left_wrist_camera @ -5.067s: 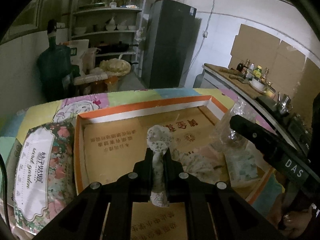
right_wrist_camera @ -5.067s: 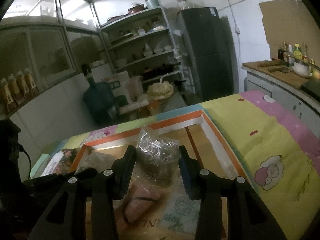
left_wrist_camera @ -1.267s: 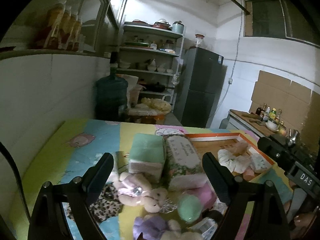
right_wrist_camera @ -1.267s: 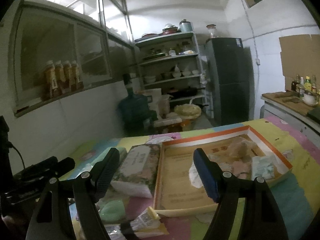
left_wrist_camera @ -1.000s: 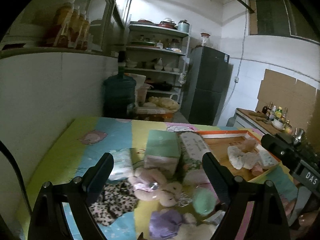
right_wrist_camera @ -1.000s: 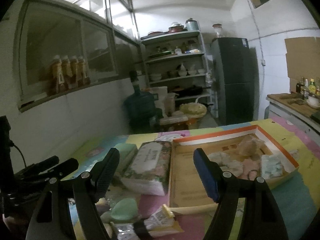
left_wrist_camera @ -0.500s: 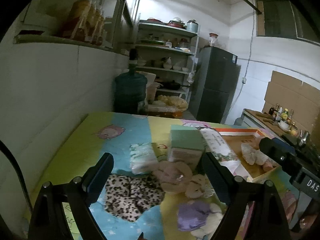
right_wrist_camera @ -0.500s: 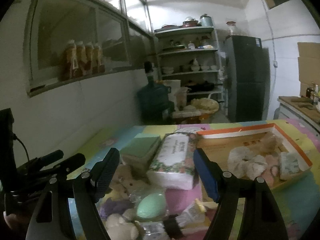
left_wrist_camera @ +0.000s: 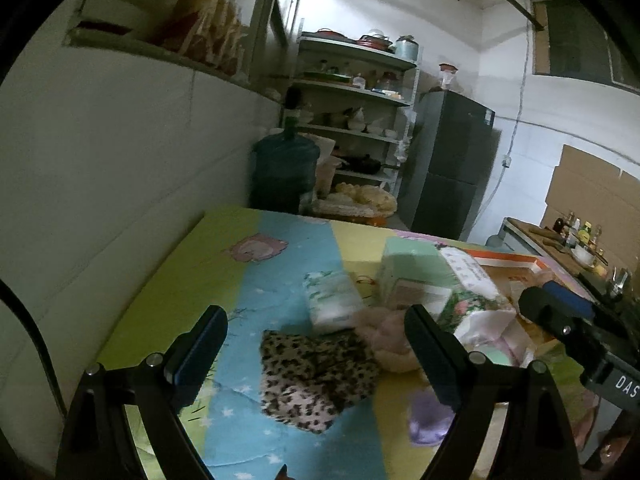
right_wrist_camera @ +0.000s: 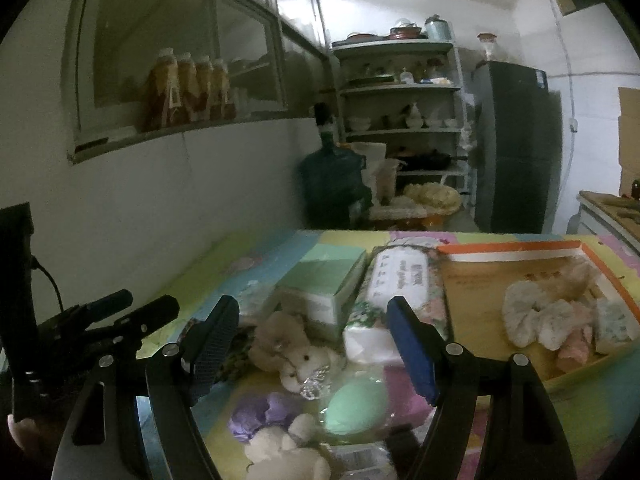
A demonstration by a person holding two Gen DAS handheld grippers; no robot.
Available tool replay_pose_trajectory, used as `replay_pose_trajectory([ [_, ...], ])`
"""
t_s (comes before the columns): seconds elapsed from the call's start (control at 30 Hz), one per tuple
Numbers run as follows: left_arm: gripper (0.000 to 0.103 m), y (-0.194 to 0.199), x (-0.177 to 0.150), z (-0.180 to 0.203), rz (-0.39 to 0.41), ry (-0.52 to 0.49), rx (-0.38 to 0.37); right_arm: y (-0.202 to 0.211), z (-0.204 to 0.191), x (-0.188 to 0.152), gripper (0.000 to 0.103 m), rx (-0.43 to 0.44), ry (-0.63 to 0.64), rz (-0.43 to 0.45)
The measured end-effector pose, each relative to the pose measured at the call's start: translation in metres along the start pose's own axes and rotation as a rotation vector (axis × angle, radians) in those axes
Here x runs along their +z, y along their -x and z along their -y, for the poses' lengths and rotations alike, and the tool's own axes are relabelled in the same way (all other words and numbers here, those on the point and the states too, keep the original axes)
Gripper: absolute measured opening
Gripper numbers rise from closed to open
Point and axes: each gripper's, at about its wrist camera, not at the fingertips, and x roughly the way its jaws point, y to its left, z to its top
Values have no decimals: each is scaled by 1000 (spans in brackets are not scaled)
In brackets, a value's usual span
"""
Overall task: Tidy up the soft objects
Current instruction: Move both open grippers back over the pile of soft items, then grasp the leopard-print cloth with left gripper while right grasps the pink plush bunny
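Your left gripper hung above the table with its jaws spread wide and nothing between them; your right gripper was likewise wide open and empty. Directly between the left fingers lay the leopard-print cloth, crumpled flat on the patchwork tablecloth, with a small wipes packet just beyond it. Between the right fingers sat a beige plush bear, and nearer you a mint-green sponge, a purple fluffy toy and a white plush lay close together. Behind the bear stood a green tissue box touching a floral tissue pack. To the right, the orange-rimmed cardboard tray held white scrunched fabric, a pink piece and a pale packet, all bunched at its right side.
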Motion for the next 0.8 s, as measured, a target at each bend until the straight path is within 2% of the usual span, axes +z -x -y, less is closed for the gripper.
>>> replay_pose_trajectory([
  [0.37, 90, -13, -15, -23, -71, 12, 16, -21, -12, -11, 78, 30, 12, -56],
  [0.73, 90, -58, -29, -21, -239, 1, -25, -33, -11, -14, 78, 44, -2, -80],
  [0.8, 84, -64, -31, -20, -261, 1, -16, -35, -11, -13, 78, 45, -2, -83],
])
